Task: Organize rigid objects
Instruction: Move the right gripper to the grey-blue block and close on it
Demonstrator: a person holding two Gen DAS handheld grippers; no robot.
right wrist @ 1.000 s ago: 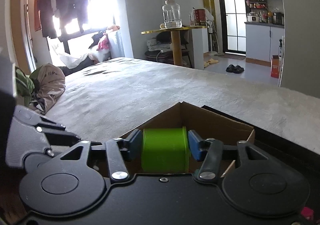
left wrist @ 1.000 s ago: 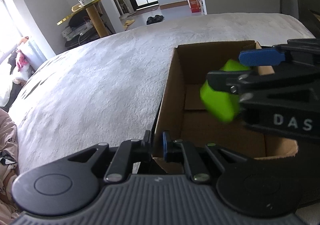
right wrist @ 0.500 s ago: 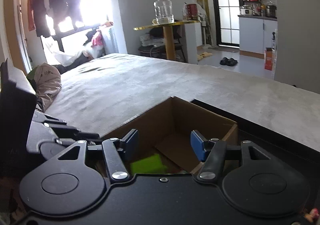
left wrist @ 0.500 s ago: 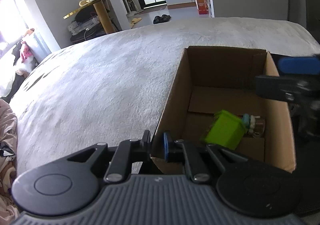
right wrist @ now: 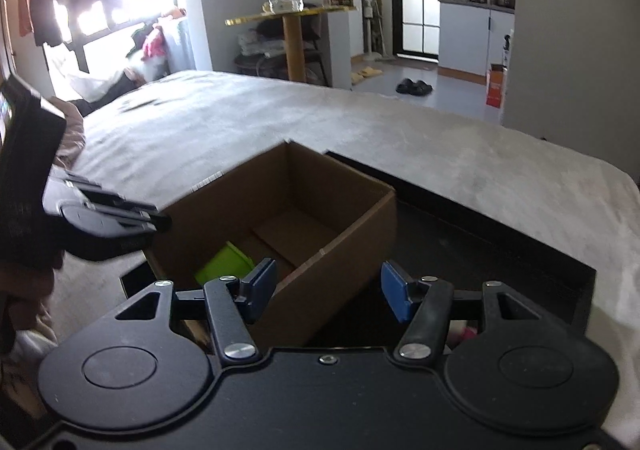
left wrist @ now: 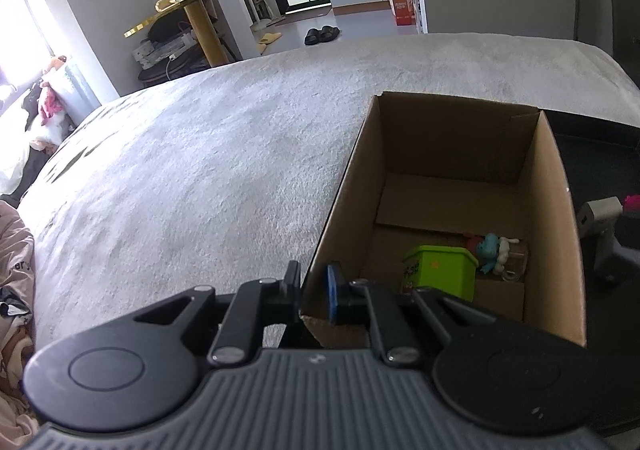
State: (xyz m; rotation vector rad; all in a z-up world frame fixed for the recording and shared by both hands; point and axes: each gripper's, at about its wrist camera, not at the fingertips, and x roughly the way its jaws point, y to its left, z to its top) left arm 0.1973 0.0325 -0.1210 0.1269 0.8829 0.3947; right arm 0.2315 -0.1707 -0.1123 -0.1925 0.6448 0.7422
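An open cardboard box (left wrist: 348,185) stands on the grey bed. A green block (left wrist: 440,270) lies on its floor beside a small blue and red toy figure (left wrist: 492,250). My left gripper (left wrist: 314,290) is shut on the box's near left corner wall. In the right wrist view my right gripper (right wrist: 328,290) is open and empty, held above the near side of the box (right wrist: 340,246); the green block (right wrist: 224,264) shows inside. My left gripper (right wrist: 156,223) shows at the box's left corner.
A grey object (left wrist: 604,234) and something pink (left wrist: 632,201) lie on the black mat (right wrist: 500,246) right of the box. Clothes lie at the bed's left edge (left wrist: 12,250). A gold side table (right wrist: 292,13) with a glass jar stands beyond the bed.
My right gripper opened and let go of the green block, which dropped into the box. It then drew back out of the left wrist view. My left gripper kept its hold on the box.
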